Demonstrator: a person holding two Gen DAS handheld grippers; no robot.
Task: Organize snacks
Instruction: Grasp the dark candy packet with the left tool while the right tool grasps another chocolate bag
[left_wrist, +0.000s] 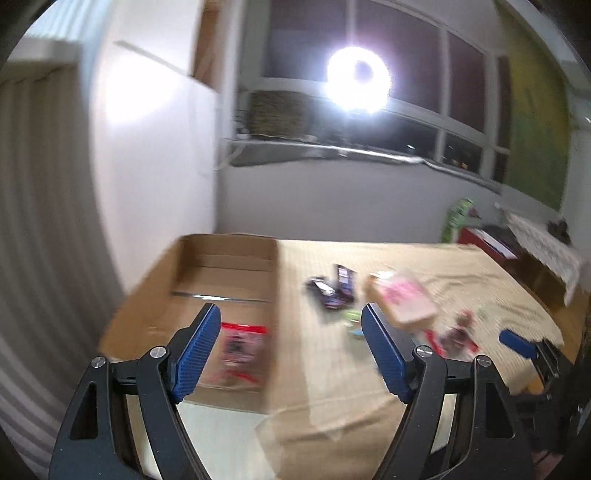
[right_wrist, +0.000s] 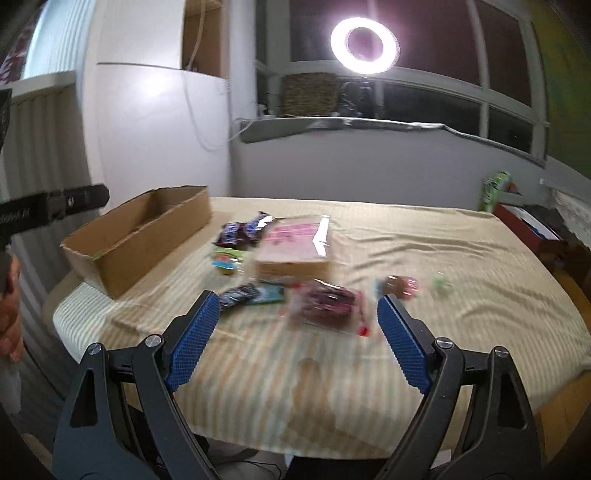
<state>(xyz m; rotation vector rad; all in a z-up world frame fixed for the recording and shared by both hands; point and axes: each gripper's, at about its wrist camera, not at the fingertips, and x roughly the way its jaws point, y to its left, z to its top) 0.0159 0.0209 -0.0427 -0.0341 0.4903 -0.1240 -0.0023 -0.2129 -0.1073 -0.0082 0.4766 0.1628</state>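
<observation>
Table: the cloth-covered table with pale beige stripes (right_wrist: 424, 251) runs ahead of and below both grippers.
Box: the long open brown cardboard box (right_wrist: 147, 236) lies ahead and to the left of the right gripper (right_wrist: 297, 319), its long axis running away toward the wall; in the left wrist view the same box (left_wrist: 221, 273) sits directly ahead of the left gripper (left_wrist: 291, 332).
Packed so far: one clear red-edged snack packet (left_wrist: 240, 354) lies on the box floor, just ahead of the left gripper's left finger.
Next snack, by my judgement: the clear packet of dark reddish snacks (right_wrist: 325, 306) lies flat just ahead of the right gripper, between its fingers' lines, long axis roughly crosswise.
Nearer hand: the right.
Left gripper: spread, nothing in it.
Right gripper: spread wide, empty.
</observation>
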